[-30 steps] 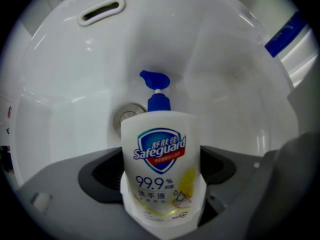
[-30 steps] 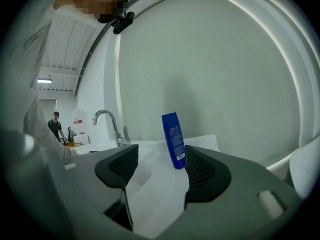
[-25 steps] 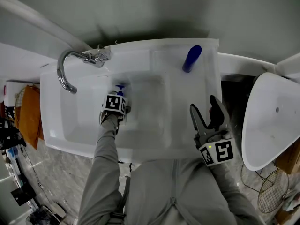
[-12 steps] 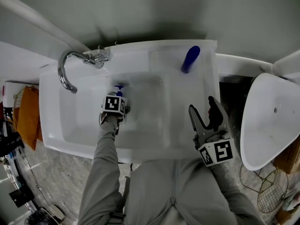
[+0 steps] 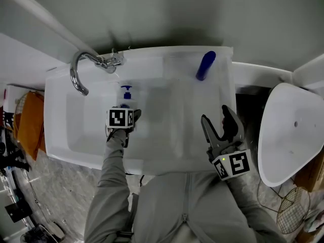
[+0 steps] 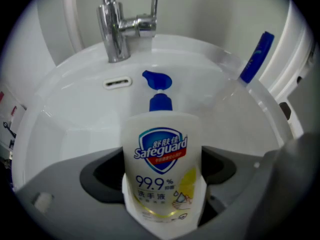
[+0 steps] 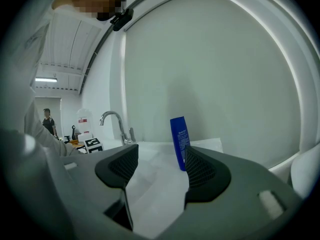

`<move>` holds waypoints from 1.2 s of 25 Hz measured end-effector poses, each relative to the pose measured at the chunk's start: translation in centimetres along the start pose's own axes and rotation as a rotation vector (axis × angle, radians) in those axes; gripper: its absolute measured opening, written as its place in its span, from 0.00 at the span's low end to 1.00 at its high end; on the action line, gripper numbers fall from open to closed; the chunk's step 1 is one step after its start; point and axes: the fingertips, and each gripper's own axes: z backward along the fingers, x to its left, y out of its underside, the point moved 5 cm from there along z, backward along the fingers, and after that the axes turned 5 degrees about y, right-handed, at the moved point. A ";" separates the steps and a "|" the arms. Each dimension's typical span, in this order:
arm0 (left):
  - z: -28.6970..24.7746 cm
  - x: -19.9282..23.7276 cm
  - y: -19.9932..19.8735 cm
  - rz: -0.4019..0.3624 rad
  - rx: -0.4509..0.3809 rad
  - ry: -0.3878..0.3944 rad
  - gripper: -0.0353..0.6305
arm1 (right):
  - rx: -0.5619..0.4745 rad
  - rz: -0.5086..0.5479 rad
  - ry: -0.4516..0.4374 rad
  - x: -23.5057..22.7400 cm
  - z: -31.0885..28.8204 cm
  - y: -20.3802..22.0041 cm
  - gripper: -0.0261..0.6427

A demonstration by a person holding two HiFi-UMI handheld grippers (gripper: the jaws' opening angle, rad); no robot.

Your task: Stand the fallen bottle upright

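1. The left hand-held gripper (image 5: 125, 107) reaches forward from the body. Its jaws are closed against both sides of a pump bottle (image 6: 162, 149).
2. Its marker cube (image 5: 120, 118) faces upward. The left arm (image 5: 112, 171), in a grey sleeve, stretches almost straight behind it.
3. The right hand-held gripper (image 5: 216, 116) is held well to the right of the left one. Its jaws are spread apart with nothing gripped between them.
4. Its marker cube (image 5: 234, 164) sits at the rear, close to the body. The right arm (image 5: 248, 206), also grey-sleeved, is drawn in behind it.
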 end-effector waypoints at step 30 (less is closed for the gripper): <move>11.7 -12.0 -16.8 -0.254 -1.024 -0.047 0.77 | 0.001 0.010 0.048 -1.9 5.8 -0.5 0.44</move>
